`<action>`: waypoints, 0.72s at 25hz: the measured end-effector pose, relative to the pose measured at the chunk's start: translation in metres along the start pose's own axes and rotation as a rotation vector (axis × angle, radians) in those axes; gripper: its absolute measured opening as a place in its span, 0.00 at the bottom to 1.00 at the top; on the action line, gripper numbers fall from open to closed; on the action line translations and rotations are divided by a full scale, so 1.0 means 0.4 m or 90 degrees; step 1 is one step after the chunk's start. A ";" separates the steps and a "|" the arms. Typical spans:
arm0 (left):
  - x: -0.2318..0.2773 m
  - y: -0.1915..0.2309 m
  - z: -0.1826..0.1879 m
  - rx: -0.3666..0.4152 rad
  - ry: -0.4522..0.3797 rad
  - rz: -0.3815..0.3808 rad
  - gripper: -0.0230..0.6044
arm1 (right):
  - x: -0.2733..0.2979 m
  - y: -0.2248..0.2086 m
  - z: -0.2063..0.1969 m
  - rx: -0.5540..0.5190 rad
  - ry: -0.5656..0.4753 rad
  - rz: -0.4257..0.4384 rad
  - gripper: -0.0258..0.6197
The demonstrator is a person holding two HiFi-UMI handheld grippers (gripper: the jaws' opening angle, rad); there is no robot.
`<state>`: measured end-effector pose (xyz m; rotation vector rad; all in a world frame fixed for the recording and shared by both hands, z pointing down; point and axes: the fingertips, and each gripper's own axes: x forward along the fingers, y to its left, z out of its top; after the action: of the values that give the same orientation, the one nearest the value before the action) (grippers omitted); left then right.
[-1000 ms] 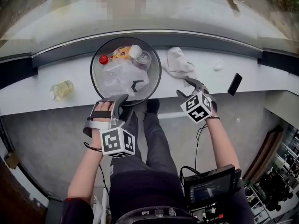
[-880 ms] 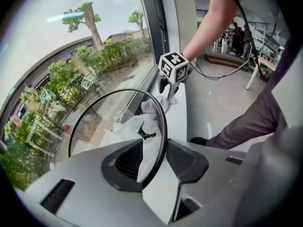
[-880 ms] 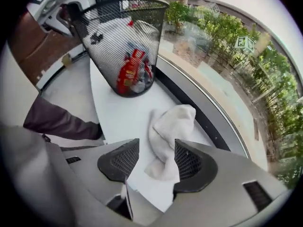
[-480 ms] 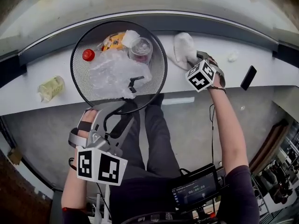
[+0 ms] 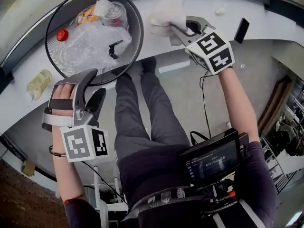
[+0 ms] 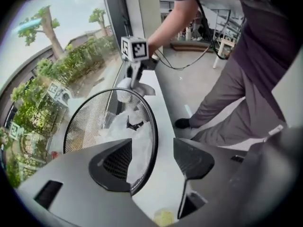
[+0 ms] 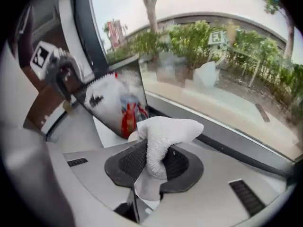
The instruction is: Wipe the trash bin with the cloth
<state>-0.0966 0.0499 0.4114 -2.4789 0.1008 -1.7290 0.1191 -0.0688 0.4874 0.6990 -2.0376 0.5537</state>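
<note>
- White, smooth ledge [image 5: 154, 49] below the window carries everything; no wiping shows yet, so the whole clean lies ahead.
- Black wire-mesh trash bin [image 5: 95, 37], round with a hard rim, lies tipped on the ledge's left half and is filled with crinkled clear plastic, a red cap and wrappers. The cloth is nowhere near its mesh.
- Grey plastic left gripper [image 5: 92, 87] sits at the bin's near edge. Its jaws have just opened wide, and the rim shows in the gap with no pad pressing on it; it likely needs a grip there to steady the bin.
- Right gripper [image 5: 183, 27] has just closed its ribbed pads on the cloth, so pick-up looks done.
- Soft white terry cloth [image 7: 165, 131], bunched and folded, bulges above the pads just right of the bin and looks to be lifting off the ledge.
- Small yellowish clear bottle [image 5: 38, 83] lies on its side, left of the bin.
</note>
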 end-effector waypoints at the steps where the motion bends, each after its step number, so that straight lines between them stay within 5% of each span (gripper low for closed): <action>1: 0.012 -0.006 -0.012 0.014 0.011 -0.005 0.44 | -0.036 0.010 0.051 0.034 -0.058 0.008 0.18; 4: 0.045 0.003 -0.011 0.030 0.020 0.001 0.44 | -0.117 -0.012 0.190 0.149 -0.224 0.033 0.18; 7: 0.049 0.015 0.026 0.034 0.006 0.009 0.32 | -0.133 -0.036 0.257 0.216 -0.297 0.052 0.18; 9: 0.047 0.027 0.037 0.041 0.010 0.021 0.21 | -0.098 -0.028 0.260 0.221 -0.285 0.057 0.18; 18: 0.053 0.028 0.112 -0.004 -0.023 0.013 0.09 | 0.007 0.189 0.134 0.173 -0.153 0.159 0.18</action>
<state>-0.0468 0.0387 0.4144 -2.5039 0.1276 -1.6769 0.0357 -0.0466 0.4536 0.6999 -2.3178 0.9439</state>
